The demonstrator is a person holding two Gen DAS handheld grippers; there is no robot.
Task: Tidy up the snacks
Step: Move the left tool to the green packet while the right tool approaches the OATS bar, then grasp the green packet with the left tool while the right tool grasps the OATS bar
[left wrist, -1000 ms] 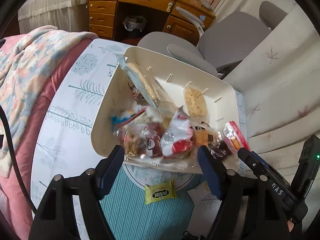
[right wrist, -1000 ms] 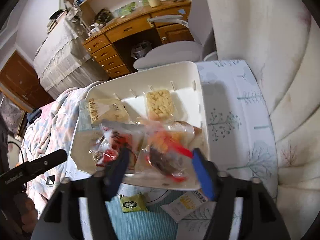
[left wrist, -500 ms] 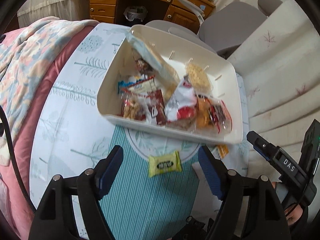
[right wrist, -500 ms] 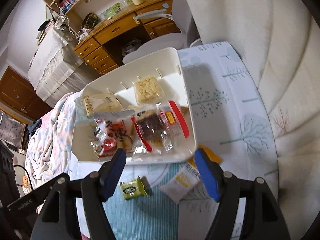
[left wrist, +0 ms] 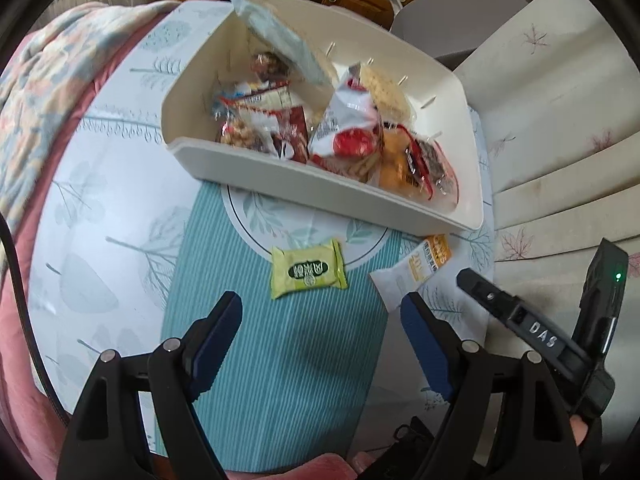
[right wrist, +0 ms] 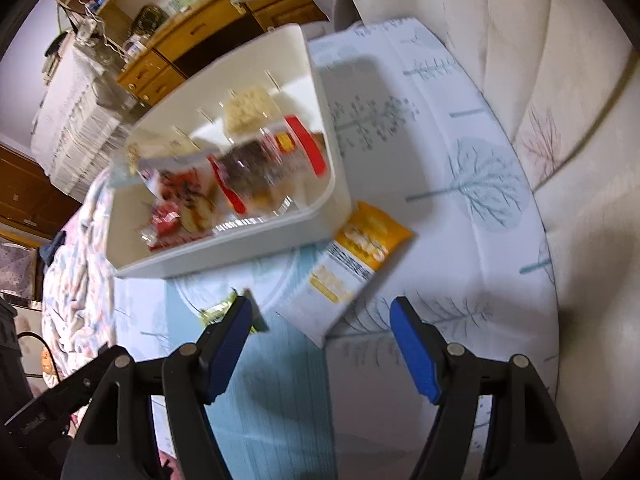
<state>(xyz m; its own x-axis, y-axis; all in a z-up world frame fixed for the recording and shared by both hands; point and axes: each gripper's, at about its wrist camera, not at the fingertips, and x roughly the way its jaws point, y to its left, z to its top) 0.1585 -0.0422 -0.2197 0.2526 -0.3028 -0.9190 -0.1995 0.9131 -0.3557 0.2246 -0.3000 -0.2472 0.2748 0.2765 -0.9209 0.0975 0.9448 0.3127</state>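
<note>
Cream plastic, the bin (left wrist: 304, 184) sits at the far side of the round tabletop (left wrist: 100, 216) and already holds most of the snacks: a heap of clear and red-and-white packets (left wrist: 348, 136) piled against its near wall, with a pale cracker pack (left wrist: 384, 88) behind them and a bluish bag (left wrist: 280, 40) leaning out over the far left corner. By that showing the bulk of the job looks done. Two items are left outside it. A yellow-green wrapped snack (left wrist: 307, 270) lies flat on the teal striped mat (left wrist: 280, 360), just in front of the bin and well apart from its wall. A white-and-orange packet (right wrist: 348, 268) lies to its right, one end tucked against or slightly under the bin's near right corner; which of the two cannot be told. The left tool (left wrist: 320, 320) hangs over the mat with its jaws wide and nothing between them, having just opened a little further, and the green snack lies just ahead of its tips. The right tool (right wrist: 320, 328) is also spread with nothing gripped, the white end of the orange packet lying between its tips but untouched by the pads. What remains, as I judge it, is to pick up these two strays and drop them in with the rest; any tidying of the heap inside would come after.
</note>
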